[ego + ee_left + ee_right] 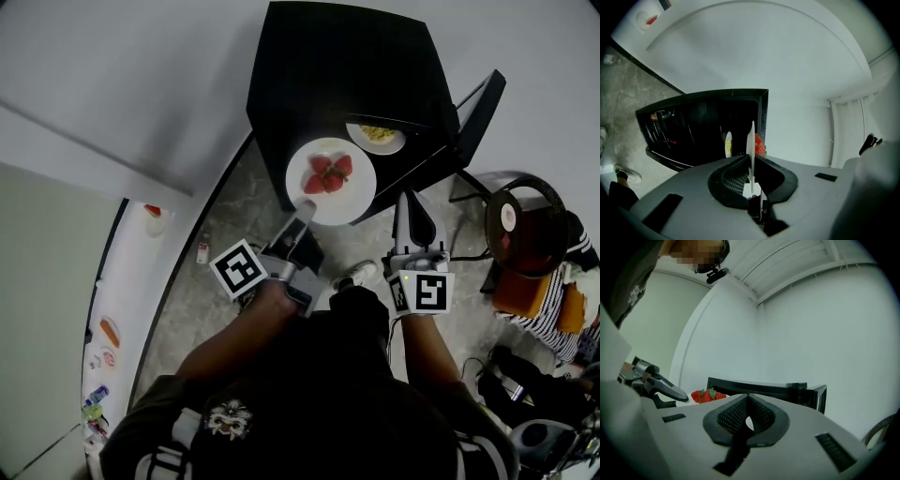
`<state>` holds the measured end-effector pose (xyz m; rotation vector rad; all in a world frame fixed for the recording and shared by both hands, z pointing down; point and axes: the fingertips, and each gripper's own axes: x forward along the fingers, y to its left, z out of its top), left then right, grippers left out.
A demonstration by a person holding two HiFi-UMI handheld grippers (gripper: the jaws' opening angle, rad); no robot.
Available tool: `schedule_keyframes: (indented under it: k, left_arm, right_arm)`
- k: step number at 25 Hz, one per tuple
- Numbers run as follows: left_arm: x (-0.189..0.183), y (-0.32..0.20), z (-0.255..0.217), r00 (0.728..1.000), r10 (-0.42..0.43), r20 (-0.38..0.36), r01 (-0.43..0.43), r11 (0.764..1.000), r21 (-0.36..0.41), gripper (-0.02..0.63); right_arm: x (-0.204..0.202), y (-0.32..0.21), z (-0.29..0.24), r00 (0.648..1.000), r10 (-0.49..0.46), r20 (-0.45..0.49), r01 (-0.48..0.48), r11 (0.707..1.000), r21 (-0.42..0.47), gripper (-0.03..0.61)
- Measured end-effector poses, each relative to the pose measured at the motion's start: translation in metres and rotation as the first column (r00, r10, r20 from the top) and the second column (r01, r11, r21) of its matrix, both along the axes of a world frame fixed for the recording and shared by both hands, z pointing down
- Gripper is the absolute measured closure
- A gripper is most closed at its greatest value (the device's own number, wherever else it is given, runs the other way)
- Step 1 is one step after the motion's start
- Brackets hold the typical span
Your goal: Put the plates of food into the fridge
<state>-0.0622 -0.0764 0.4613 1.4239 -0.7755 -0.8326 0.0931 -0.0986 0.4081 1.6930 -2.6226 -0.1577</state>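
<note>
A white plate of strawberries (330,180) hangs level in front of the open black fridge (328,56). My left gripper (302,217) is shut on its near rim. In the left gripper view that plate (751,140) shows edge-on between the pads, with strawberries (760,145) behind it. A second plate with yellow food (376,138) sits inside the fridge, also seen edge-on as the yellow plate (728,144). My right gripper (411,217) is shut and holds nothing, just right of the strawberry plate, below the fridge opening. The right gripper view shows the strawberries (708,395) and the fridge (787,392).
The fridge door (478,108) stands open to the right. A dark round stool (525,220) and a seated person in striped clothes (567,323) are at the right. A white counter (122,281) with small items runs along the left. A small bottle (203,249) stands on the floor.
</note>
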Motion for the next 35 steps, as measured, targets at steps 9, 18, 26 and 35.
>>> schedule_keyframes:
  k: [9,18,26,35]
  left_arm:
    - [-0.009,-0.024,0.041,0.998,-0.044,0.052,0.045,0.999,-0.017,0.571]
    - [-0.022,-0.048,0.073,0.991,-0.096,0.09,0.101,0.993,-0.053,0.574]
    - [-0.027,-0.086,0.096,0.982,-0.143,0.122,0.151,0.987,-0.062,0.574]
    - [-0.032,-0.116,0.1,0.975,-0.197,0.099,0.203,0.977,-0.06,0.574]
  right_arm:
    - [-0.006,0.006,0.015,0.999,-0.02,0.037,0.022,0.999,-0.039,0.554]
    - [-0.001,0.011,0.024,0.999,-0.027,0.031,0.029,0.997,-0.065,0.554]
    - [-0.009,0.017,0.033,0.998,-0.062,0.028,0.064,0.993,-0.098,0.554]
    - [-0.011,0.016,0.038,0.997,-0.075,0.026,0.078,0.989,-0.125,0.554]
